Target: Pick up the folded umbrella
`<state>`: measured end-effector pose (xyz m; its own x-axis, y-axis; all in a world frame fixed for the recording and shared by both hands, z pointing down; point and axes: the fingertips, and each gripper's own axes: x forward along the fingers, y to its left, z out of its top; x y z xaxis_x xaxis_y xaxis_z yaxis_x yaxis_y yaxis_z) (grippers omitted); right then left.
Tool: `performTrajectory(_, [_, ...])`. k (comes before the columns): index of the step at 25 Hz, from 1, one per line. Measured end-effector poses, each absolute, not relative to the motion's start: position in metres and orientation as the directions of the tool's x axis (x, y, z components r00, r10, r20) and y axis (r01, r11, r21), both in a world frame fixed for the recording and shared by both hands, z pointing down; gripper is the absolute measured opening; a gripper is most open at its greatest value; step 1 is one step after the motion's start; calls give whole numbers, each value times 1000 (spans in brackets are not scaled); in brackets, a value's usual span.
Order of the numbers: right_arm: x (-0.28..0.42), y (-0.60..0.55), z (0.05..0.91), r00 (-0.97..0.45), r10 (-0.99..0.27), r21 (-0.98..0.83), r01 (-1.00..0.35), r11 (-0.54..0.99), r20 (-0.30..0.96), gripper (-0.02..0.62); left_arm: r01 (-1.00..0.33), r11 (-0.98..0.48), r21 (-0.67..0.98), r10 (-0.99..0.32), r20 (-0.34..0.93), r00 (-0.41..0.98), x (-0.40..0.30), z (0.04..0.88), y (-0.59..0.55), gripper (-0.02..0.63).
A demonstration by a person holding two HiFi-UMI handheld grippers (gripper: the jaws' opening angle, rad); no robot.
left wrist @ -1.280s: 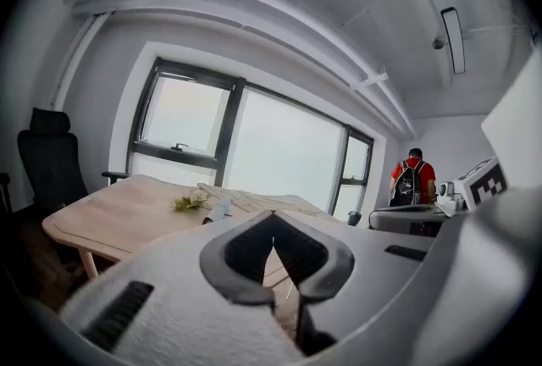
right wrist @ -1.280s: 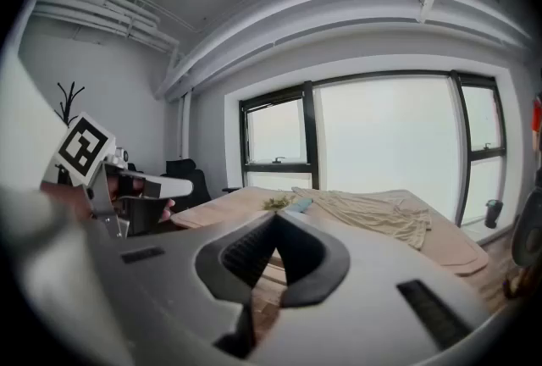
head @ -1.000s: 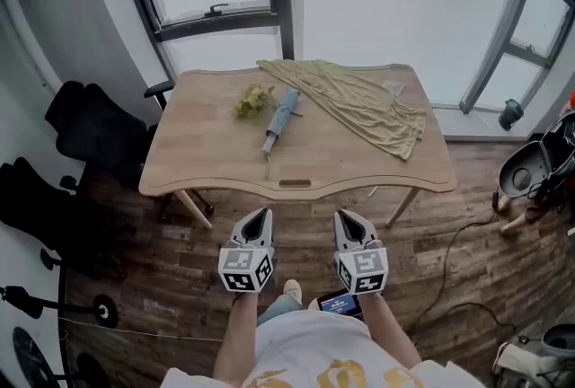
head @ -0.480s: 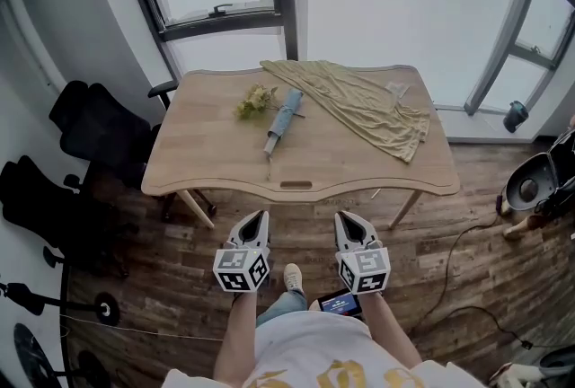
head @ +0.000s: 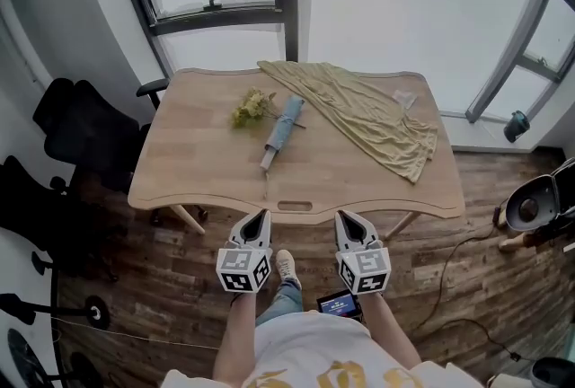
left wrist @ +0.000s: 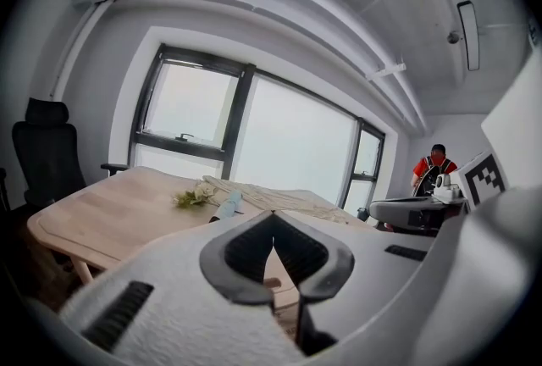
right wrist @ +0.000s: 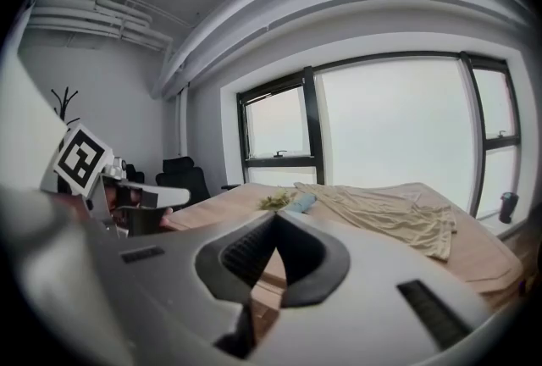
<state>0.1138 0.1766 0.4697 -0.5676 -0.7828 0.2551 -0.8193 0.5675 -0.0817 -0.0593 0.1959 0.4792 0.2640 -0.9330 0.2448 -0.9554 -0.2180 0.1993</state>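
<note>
Head view, L to R.

Far L: black office chairs on the wood floor, beside the table's L end.

Table: light wood, slot handle cut in near edge, set under the windows.

Dried sprig: yellow-green bunch on tabletop, just L of the umbrella's far end; can't tell if touching.

Your L gripper: held low in front of you, short of the table's near edge, tips pointing at the table. Jaws narrow, tips meeting, nothing between them per its own view.

Folded umbrella: lies flat on tabletop, about mid-table, slightly L of ctr. Pale blue-grey fabric, rolled tight into a slim tube. Runs diagonal: wider fabric end far and to the R, close by the cloth's edge; thinner grey handle end near and to the L, w/ a thin cord trailing toward the near edge. Well apart from both your grippers, nothing resting on it.

Your R gripper: level w/ the L one, same heading, also short of the table. Jaws narrow, tips together, empty.

Phone: lit screen, under your R forearm.

Cloth: olive-tan garment, creased, spread from far edge ctr out across the R half of the tabletop.
</note>
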Motion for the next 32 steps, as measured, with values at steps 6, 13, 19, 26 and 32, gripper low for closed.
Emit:
performTrajectory(6, [84, 78, 479, -543, -788, -88, -835, 543, 291, 11, -942, -215, 259, -927, 249, 280, -96, 483, 95, 20])
performTrajectory(13, [57, -28, 484, -499, -806, -100, -863, 495, 318, 11, -935, -227, 271, -910, 283, 303, -134, 488, -17, 20])
performTrajectory(19, [41, -88, 497, -464, -815, -100, -882, 460, 347, 11, -941, -256, 220, -891, 323, 318, -148, 502, -85, 20])
performTrajectory(26, [44, -111, 504, -419, -832, -94, -905, 414, 364, 11, -907, -308, 287, -878, 283, 387, -145, 508, -125, 20])
performTrajectory(32, [48, -119, 511, -409, -833, -102, -910, 402, 372, 11, -906, -320, 277, -852, 334, 403, -134, 519, -137, 20])
